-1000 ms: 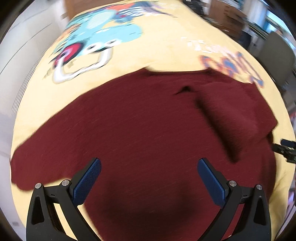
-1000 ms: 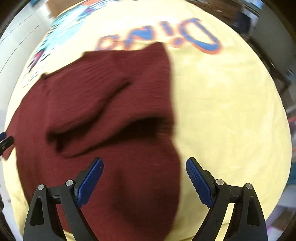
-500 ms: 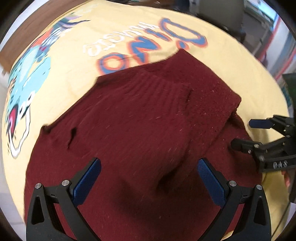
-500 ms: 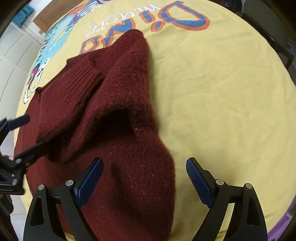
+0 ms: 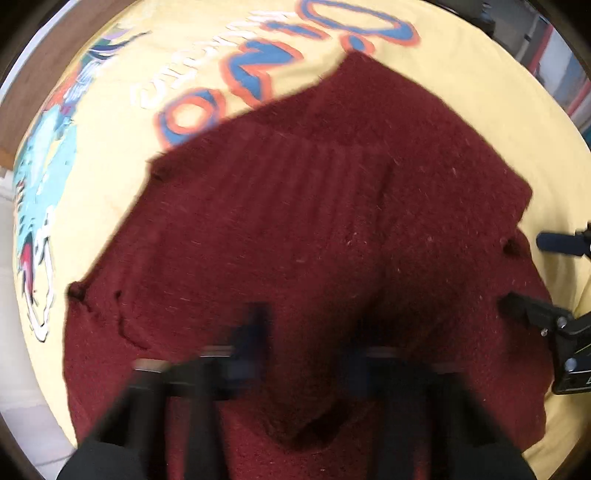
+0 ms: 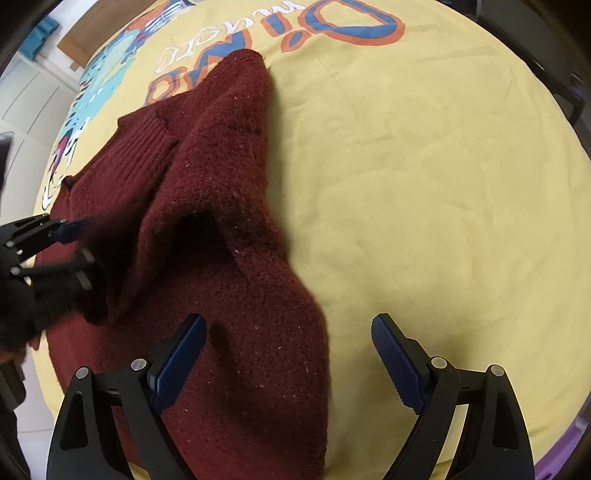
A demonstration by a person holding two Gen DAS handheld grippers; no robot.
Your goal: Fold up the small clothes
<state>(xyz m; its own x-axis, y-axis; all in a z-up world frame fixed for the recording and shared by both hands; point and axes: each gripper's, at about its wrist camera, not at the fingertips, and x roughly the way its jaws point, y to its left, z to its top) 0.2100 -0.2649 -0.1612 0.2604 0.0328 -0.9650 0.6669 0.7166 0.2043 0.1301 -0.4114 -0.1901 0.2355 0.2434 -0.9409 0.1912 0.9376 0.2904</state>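
A dark red knitted sweater (image 5: 303, 236) lies partly folded on a yellow printed cloth (image 5: 110, 155). It also shows in the right wrist view (image 6: 207, 229), with its ribbed hem folded over and a raised fold in the middle. My left gripper (image 5: 306, 343) is blurred and low over the sweater, its jaws closer together than before with cloth between them. It shows at the left of the right wrist view (image 6: 74, 243). My right gripper (image 6: 288, 354) is open over the sweater's near right edge and holds nothing. Its fingers (image 5: 532, 310) show at the right of the left wrist view.
The yellow cloth (image 6: 424, 184) carries a blue and orange "Dino" print (image 6: 354, 26) and a cartoon dinosaur (image 5: 40, 184) at the far left. A wooden surface (image 5: 44, 74) and dark furniture lie beyond the cloth's far edge.
My left gripper's jaws have moved inward from wide open and blur over the sweater. The left view has shifted closer to the cloth. My right gripper stays open.
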